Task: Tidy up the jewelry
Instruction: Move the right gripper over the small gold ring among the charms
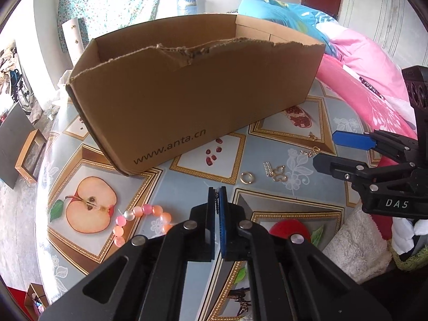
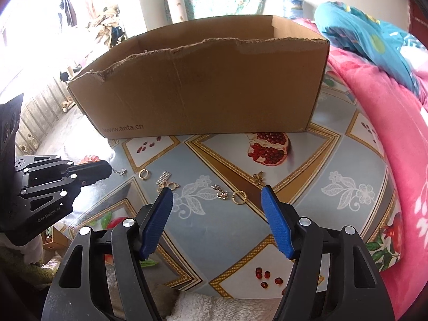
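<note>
Your left gripper (image 1: 218,195) is clamped on a small chain piece (image 2: 119,171) whose end dangles from its tip in the right view. Your right gripper (image 2: 217,196) stands apart, holding nothing, hovering over the tablecloth (image 2: 307,160) above a gold ring (image 2: 239,197) and a small silver cluster (image 2: 220,191). Further left lie a second ring (image 2: 144,174), a rhinestone bar (image 2: 163,178) and a gold clasp (image 2: 169,186). A pink bead bracelet (image 1: 141,220) lies left of the left gripper. The box (image 1: 187,101) stands behind.

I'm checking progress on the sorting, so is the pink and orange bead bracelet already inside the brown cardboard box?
No, the pink and orange bead bracelet lies on the fruit-patterned tablecloth, outside the brown cardboard box.
</note>
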Demonstrator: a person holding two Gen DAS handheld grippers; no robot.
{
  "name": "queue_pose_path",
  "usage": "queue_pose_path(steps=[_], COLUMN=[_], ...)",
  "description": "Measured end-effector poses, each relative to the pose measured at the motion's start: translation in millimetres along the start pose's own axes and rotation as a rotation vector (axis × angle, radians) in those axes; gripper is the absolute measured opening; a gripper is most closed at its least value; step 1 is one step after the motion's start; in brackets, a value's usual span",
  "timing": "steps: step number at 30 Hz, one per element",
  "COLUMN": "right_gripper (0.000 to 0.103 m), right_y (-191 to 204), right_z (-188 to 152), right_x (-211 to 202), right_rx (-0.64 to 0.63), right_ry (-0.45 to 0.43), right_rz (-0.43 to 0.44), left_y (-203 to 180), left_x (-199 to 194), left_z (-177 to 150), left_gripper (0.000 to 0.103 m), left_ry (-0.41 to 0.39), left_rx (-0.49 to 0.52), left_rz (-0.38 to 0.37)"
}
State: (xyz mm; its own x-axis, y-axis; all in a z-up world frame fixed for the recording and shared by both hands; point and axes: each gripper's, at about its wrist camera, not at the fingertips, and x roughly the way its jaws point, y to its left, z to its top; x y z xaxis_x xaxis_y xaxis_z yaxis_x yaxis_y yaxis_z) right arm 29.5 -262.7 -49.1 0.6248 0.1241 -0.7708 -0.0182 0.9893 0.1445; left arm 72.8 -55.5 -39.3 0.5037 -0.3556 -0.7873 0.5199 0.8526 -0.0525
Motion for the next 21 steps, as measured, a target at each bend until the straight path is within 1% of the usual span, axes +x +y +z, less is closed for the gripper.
queue_pose_path(steps=[3, 4, 5, 6, 8, 9, 11, 15, 16, 18, 21], right_gripper=[0.058, 0.054, 0.052, 0.051, 0.045, 0.043, 0.036, 0.034, 0.031, 0.031, 0.031], right_y=[14, 19, 26, 34, 51, 58, 66, 67, 64, 60, 57], right_z=[4, 5, 6, 6, 6, 5, 4, 3, 3, 7, 12], right_x=[-2, -1, 0, 2, 8, 12, 23, 38, 37, 38, 39], right_rx=[-0.045, -0.063, -0.082, -0.104, -0.143, -0.157, -0.169, -0.167, -0.158, -0.15, -0.132], right_ry=[-0.014, -0.013, -0.01, -0.007, 0.01, 0.024, 0.059, 0.104, 0.097, 0.089, 0.088], right_rz=[0.075, 0.106, 0.134, 0.164, 0.22, 0.246, 0.277, 0.263, 0.258, 0.21, 0.173], left_y=[6, 8, 9, 10, 12, 13, 15, 18, 18, 20, 22], left_x=[-12, -15, -19, -23, -27, -27, -28, -29, -29, -28, -28], left_z=[2, 2, 3, 4, 5, 5, 5, 2, 1, 0, -1], left_gripper=[0.002, 0.002, 0.002, 0.002, 0.002, 0.002, 0.002, 0.002, 0.002, 0.002, 0.002], left_ry=[-0.034, -0.047, -0.061, -0.074, -0.093, -0.098, -0.104, -0.108, -0.108, -0.109, -0.115], left_rx=[-0.03, -0.039, -0.047, -0.054, -0.065, -0.069, -0.08, -0.099, -0.101, -0.103, -0.114], left_rz=[-0.019, -0.026, -0.031, -0.035, -0.037, -0.035, -0.035, -0.049, -0.052, -0.057, -0.065])
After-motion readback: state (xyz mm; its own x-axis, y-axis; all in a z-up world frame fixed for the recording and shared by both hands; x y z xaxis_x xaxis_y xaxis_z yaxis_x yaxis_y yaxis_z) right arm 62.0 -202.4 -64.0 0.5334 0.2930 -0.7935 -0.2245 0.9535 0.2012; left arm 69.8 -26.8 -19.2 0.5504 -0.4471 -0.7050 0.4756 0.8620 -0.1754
